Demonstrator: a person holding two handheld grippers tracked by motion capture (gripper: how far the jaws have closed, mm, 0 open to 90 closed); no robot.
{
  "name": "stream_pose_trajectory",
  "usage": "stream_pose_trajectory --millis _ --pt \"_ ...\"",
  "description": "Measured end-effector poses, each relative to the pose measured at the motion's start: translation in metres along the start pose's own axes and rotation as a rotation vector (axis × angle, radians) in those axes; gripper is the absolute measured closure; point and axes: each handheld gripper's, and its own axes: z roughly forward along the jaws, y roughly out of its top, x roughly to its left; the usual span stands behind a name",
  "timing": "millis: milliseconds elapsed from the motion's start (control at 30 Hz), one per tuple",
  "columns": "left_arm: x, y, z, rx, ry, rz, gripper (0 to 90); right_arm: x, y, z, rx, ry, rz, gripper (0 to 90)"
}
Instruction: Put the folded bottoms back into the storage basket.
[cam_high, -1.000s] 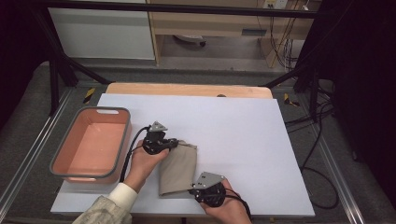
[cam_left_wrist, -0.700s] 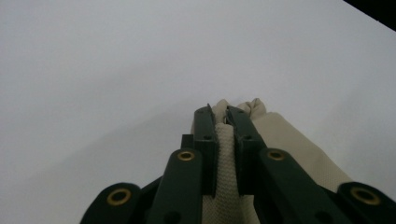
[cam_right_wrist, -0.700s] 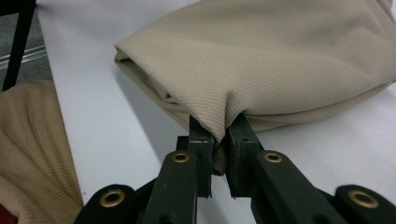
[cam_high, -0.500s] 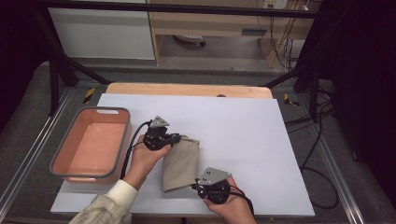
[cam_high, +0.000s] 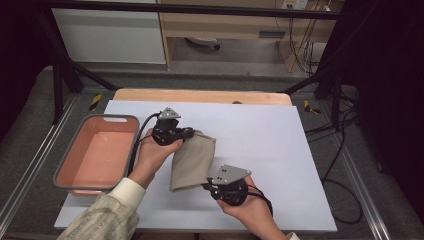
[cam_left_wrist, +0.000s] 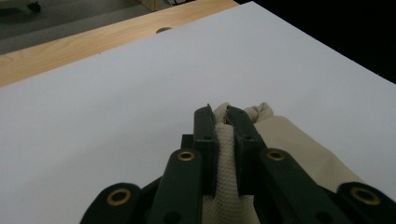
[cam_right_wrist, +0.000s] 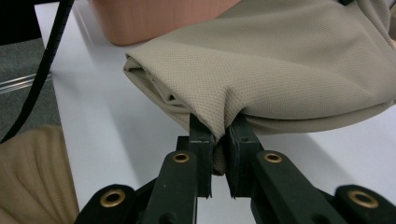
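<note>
A folded beige cloth (cam_high: 192, 161) hangs between both grippers above the white table top (cam_high: 260, 135). My left gripper (cam_high: 191, 133) is shut on the cloth's far corner; in the left gripper view the beige cloth (cam_left_wrist: 227, 154) is pinched between the black jaws of the left gripper (cam_left_wrist: 226, 122). My right gripper (cam_high: 206, 186) is shut on the near edge. In the right gripper view the cloth (cam_right_wrist: 280, 70) bulges above the right gripper (cam_right_wrist: 219, 133), which clamps a fold of it.
A salmon-coloured basin with a grey rim (cam_high: 65, 175) stands at the table's left side, and shows behind the cloth as the basin (cam_right_wrist: 154, 18) in the right gripper view. A wooden board edge (cam_high: 200, 95) runs along the far side. Cables hang at the right.
Both hands have risen and lifted the cloth off the table; it lay flat a second ago and now hangs tilted between the grippers.
</note>
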Motion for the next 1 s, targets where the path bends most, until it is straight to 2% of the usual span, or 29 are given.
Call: stream_pose_trajectory --millis 333,467,600,800,1000 --pt "0.018 0.012 -0.030 -0.002 0.046 0.018 83.7 0.002 0.036 0.007 -0.008 0.033 -0.033 83.0" --pt "0.027 0.016 -0.041 -0.011 0.047 0.002 83.7 0.002 0.050 0.012 -0.009 0.045 -0.049 83.0" --pt "0.036 0.019 -0.049 -0.004 0.069 0.005 83.7 0.003 0.063 0.019 -0.007 0.055 -0.064 83.0" --pt "0.047 0.019 -0.059 -0.005 0.089 -0.005 83.7 0.004 0.078 0.030 -0.006 0.067 -0.088 83.0" --pt "0.055 0.019 -0.067 -0.017 0.102 -0.015 83.6 0.004 0.087 0.038 -0.006 0.074 -0.090 83.0"
